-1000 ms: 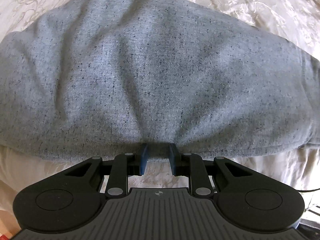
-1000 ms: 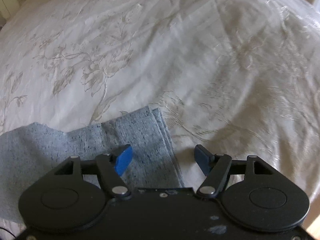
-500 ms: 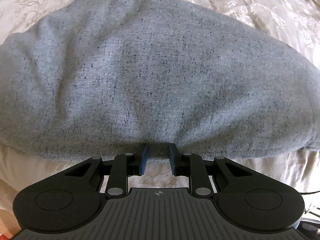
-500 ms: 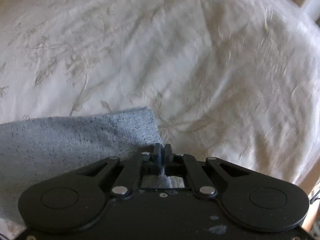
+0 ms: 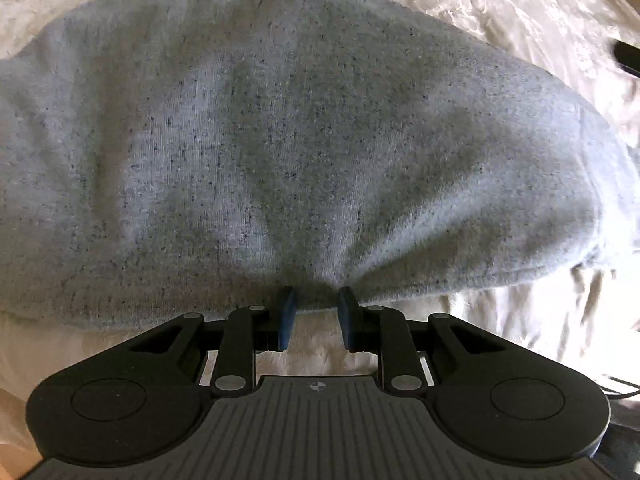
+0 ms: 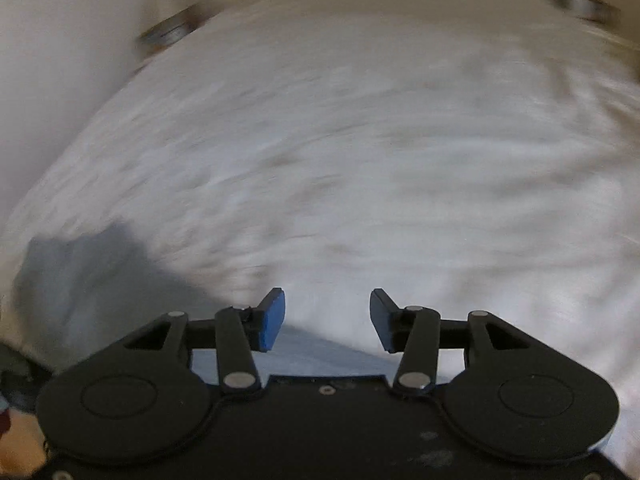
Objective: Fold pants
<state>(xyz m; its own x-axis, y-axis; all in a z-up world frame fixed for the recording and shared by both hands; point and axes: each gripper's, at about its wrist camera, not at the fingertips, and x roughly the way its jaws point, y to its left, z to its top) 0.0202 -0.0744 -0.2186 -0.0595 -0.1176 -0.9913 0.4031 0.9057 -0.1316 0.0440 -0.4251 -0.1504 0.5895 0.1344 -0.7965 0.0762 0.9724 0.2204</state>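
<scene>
Grey sweatpants gripped at one edge on a bed.
The left tongs, pointing down, stand narrow and pinch a gathered fold at the near edge of the grey speckled sweatpants, which spread across the cream floral bedspread. The right tongs are opening, pads apart, nothing between them, above the blurred white bed; a grey patch, probably the pants, shows at that view's lower left.
</scene>
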